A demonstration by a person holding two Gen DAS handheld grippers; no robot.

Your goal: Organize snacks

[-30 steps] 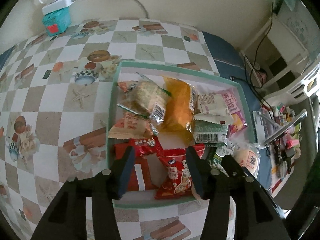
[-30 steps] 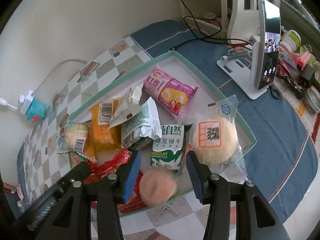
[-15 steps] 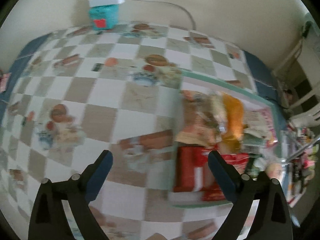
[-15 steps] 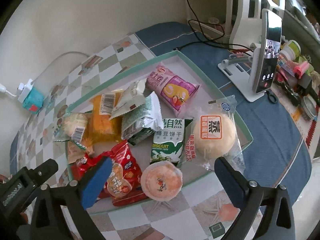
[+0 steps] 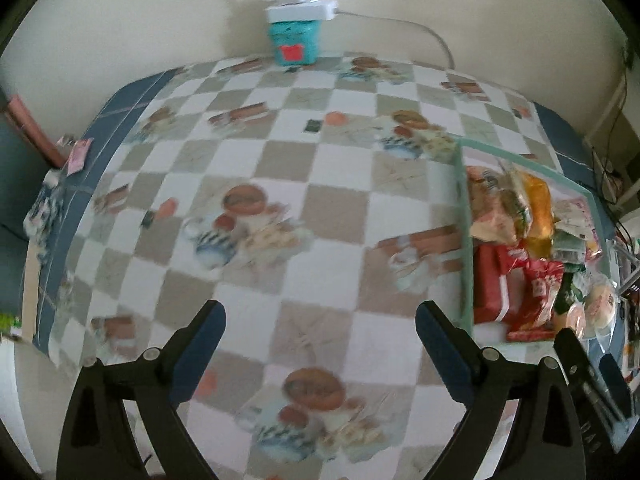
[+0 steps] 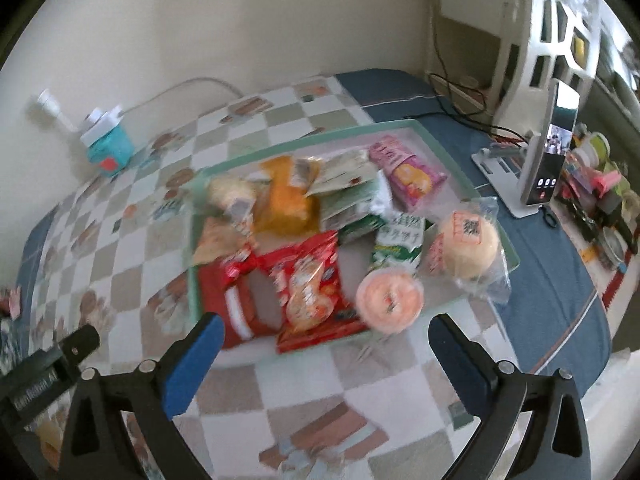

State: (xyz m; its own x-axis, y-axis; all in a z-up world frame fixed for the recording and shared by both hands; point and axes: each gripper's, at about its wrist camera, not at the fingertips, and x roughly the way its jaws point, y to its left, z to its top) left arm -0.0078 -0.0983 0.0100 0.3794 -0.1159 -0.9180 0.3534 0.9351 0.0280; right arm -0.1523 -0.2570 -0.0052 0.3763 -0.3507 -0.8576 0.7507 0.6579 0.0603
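Tray [image 6: 476,190] of snacks [image 6: 304,280] on checkered tablecloth [image 6: 320,392]: red packs at near edge, orange pack and pink pack farther back, round buns at right. Right gripper [image 6: 324,344]: jaws wide apart, empty, over bare cloth just short of tray's near edge. Left gripper [image 5: 320,330]: jaws wide apart, empty, over bare cloth; tray [image 5: 464,240] lies beside its right finger.
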